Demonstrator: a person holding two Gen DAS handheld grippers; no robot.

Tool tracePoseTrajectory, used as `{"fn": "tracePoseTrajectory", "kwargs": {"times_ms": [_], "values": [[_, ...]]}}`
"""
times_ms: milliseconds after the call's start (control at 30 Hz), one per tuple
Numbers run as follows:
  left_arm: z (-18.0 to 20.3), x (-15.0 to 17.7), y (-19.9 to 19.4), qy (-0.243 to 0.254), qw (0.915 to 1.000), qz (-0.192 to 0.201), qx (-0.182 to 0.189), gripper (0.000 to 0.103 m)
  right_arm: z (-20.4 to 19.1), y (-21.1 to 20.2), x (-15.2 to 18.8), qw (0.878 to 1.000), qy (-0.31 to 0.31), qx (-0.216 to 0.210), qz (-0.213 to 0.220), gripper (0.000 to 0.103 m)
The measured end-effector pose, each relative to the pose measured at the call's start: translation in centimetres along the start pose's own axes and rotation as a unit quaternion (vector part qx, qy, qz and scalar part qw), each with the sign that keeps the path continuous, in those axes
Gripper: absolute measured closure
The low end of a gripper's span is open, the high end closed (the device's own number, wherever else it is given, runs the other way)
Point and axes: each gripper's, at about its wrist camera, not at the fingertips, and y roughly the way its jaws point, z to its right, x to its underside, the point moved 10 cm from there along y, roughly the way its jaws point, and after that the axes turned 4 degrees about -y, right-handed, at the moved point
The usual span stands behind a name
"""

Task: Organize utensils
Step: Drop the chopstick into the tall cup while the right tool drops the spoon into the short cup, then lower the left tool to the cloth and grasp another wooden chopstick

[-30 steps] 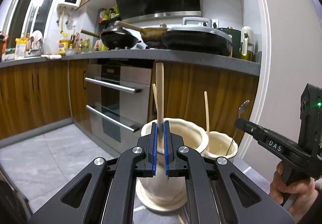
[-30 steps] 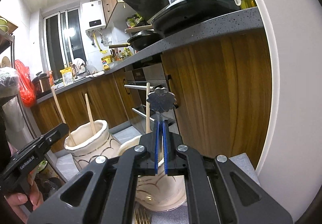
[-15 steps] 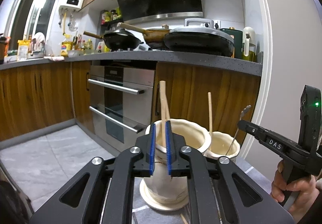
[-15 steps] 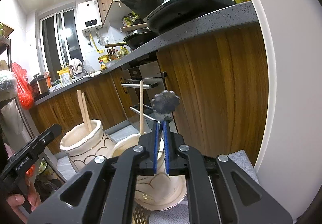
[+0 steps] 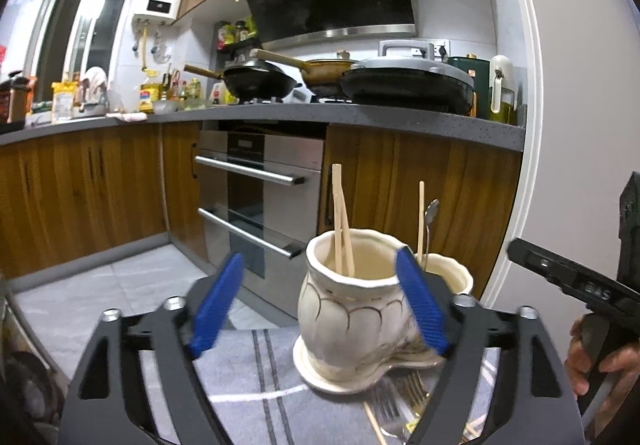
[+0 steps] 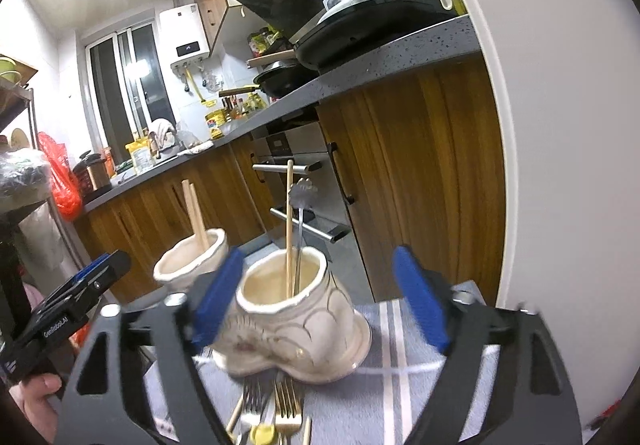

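Observation:
Two cream ceramic pots stand on a grey striped cloth [image 5: 256,373]. The left pot [image 5: 352,309] holds two wooden chopsticks [image 5: 340,221]; it also shows in the right wrist view [image 6: 188,261]. The right pot [image 6: 288,305] holds one chopstick [image 6: 289,225] and a silver spoon with a flower-shaped end [image 6: 302,205]. My left gripper [image 5: 320,309] is open and empty, just in front of the left pot. My right gripper [image 6: 320,301] is open and empty around the right pot. Loose forks [image 6: 280,405] and chopsticks lie on the cloth below the pots.
Behind the table are wooden cabinets, a steel oven [image 5: 256,197] and a dark counter [image 5: 360,117] with pans. A white wall [image 6: 560,165] is close on the right. The other gripper's body [image 5: 576,285] reaches in from the right in the left wrist view.
Both grippers have opened. The left let go of its chopstick, which now stands in the left pot. The right let go of the spoon, which now stands in the right pot. Both pulled back.

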Motion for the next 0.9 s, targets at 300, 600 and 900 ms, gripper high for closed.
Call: {"fn": "tracePoseTrajectory", "kwargs": {"times_ms": [300, 600, 900], "values": [[0.3, 3.0, -1.8, 0.007, 0.9992, -0.039, -0.007, 0.006, 0.3, -1.9, 4.0, 0.998, -0.030, 0.007, -0.060, 0.005], [0.4, 8.5, -2.1, 0.025, 0.9919, -0.125, -0.006, 0.005, -0.2, -2.1, 9.0, 0.988, -0.074, 0.009, -0.135, 0.006], [0.4, 13.6, -2.6, 0.027, 0.9745, -0.223, 0.010, 0.005, -0.8, -2.1, 11.8, 0.980, -0.093, 0.009, -0.178, 0.006]]}}
